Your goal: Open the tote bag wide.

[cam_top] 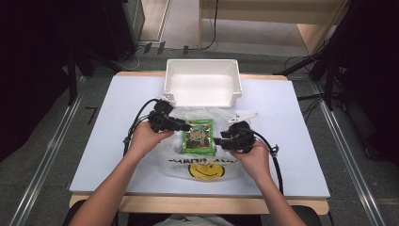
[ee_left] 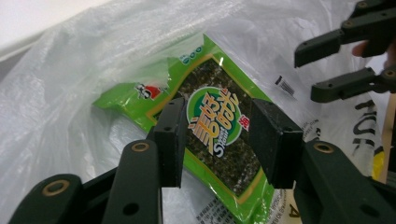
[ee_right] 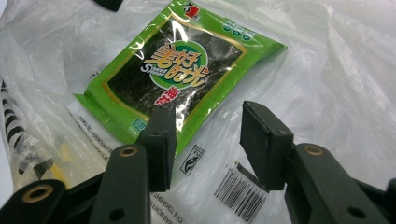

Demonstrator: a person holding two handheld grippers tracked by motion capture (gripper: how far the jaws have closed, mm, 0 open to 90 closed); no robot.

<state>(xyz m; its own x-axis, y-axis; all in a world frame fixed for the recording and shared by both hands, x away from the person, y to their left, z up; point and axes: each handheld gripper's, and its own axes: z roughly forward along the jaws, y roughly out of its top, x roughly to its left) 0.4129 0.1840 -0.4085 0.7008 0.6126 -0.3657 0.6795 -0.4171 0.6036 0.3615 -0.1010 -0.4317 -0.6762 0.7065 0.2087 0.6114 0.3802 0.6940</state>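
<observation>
A green seaweed snack packet (cam_top: 198, 136) lies flat at a clear plastic bag (cam_top: 175, 162) printed with a yellow smiley face. Whether the packet is inside the film or on top of it I cannot tell. My left gripper (cam_top: 187, 126) points at the packet's left edge, and in its own view the open jaws (ee_left: 222, 121) frame the packet (ee_left: 212, 116) without touching it. My right gripper (cam_top: 219, 141) faces in from the right. Its jaws (ee_right: 208, 123) also stand open, over the bag's film just short of the packet (ee_right: 173, 70).
A white open bin (cam_top: 203, 82) stands at the back middle of the white table top (cam_top: 291, 155). A small white strip (cam_top: 243, 117) lies just right of the bag's far end. Cables trail from both grippers toward the front.
</observation>
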